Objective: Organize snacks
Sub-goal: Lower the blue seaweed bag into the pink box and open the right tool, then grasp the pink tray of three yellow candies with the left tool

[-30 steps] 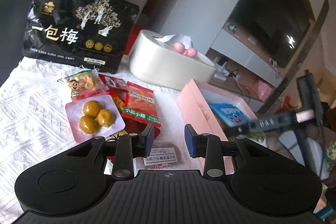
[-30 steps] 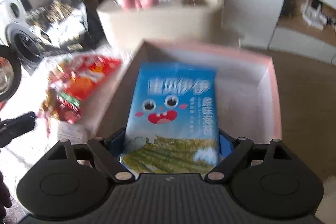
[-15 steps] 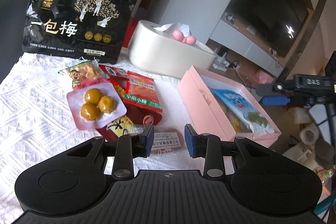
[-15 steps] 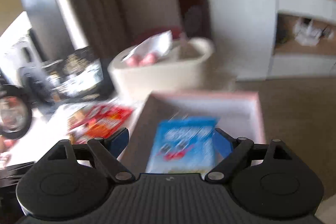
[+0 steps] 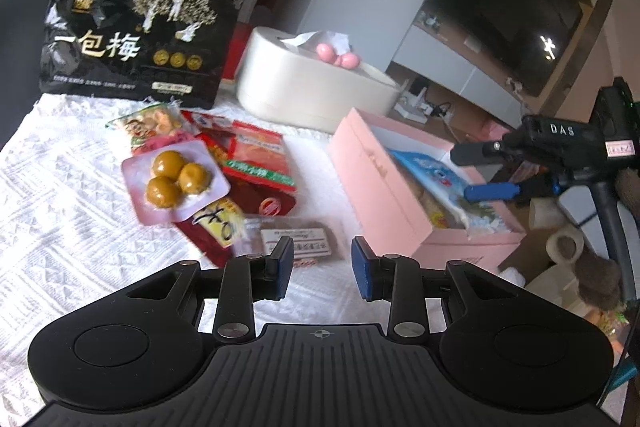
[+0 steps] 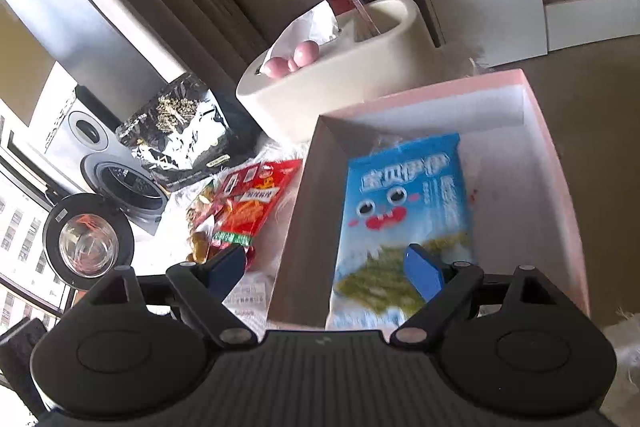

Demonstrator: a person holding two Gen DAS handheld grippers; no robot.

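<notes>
A pink box (image 5: 372, 183) stands open on the white cloth, with a blue seaweed packet (image 6: 404, 195) lying inside it on other snacks. My right gripper (image 6: 325, 265) hovers open over the box's near end, its pads clear of the packet. In the left wrist view it (image 5: 476, 173) reaches in from the right above the box. My left gripper (image 5: 322, 269) is shut with nothing between its pads, low over the cloth. Just beyond its tips lies a small brown bar packet (image 5: 300, 241). Left of that is a pile with a pink plum packet (image 5: 176, 183) and a red spicy-strip packet (image 5: 256, 159).
A large black plum bag (image 5: 136, 35) stands upright at the back left. A cream tissue box (image 5: 312, 87) sits behind the pink box. The white knitted cloth (image 5: 60, 207) covers the table. The table's edge and the floor lie right of the box.
My right gripper has let go of the blue packet, which now lies in the pink box. It has drawn back, risen a little and rolled. My left gripper has hardly moved.
</notes>
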